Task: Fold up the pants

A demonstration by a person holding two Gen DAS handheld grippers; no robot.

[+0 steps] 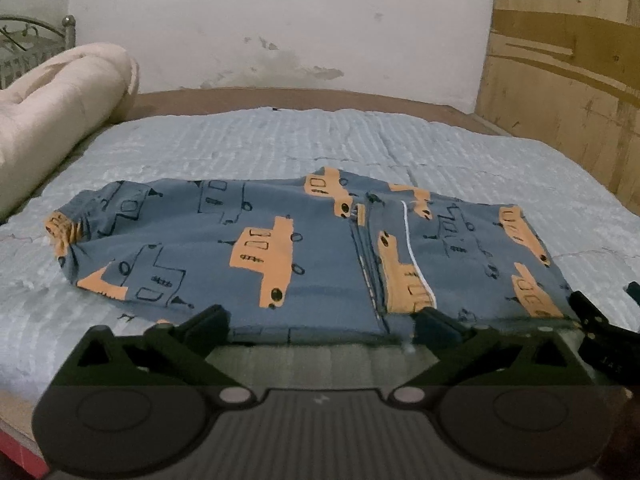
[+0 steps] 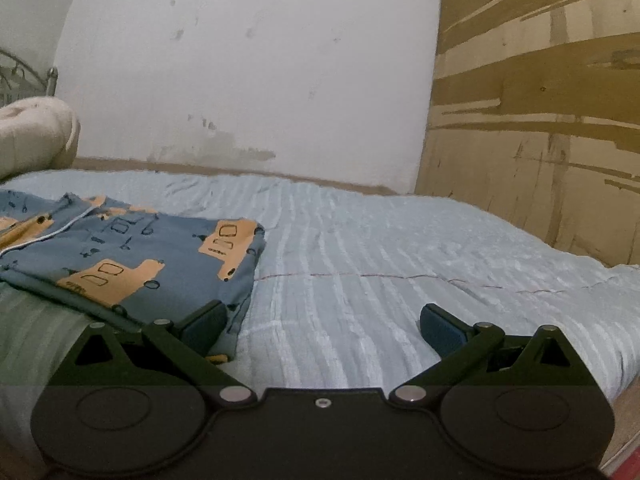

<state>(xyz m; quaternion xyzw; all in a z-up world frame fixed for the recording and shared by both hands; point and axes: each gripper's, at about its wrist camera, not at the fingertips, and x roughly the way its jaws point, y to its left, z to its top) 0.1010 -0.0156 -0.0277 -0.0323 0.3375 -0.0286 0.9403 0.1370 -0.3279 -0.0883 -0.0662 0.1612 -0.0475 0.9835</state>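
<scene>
The blue pants (image 1: pixel 256 248) with orange truck prints lie folded in a flat rectangle on the light blue bedspread (image 1: pixel 280 140). My left gripper (image 1: pixel 320 326) is open at the pants' near edge, with its fingertips resting on or just over the hem. In the right wrist view the pants (image 2: pixel 132 256) lie at the left. My right gripper (image 2: pixel 322 328) is open and empty; its left fingertip is at the pants' near right corner and its right fingertip is over bare bedspread (image 2: pixel 400 248). The right gripper's fingers also show at the right edge of the left wrist view (image 1: pixel 596 320).
A rolled cream quilt (image 1: pixel 60 108) lies at the far left of the bed. A white wall (image 1: pixel 280 20) stands behind the bed, and a brown cardboard panel (image 1: pixel 560 60) stands at the right. A metal bed frame (image 1: pixel 24 40) shows at the far left.
</scene>
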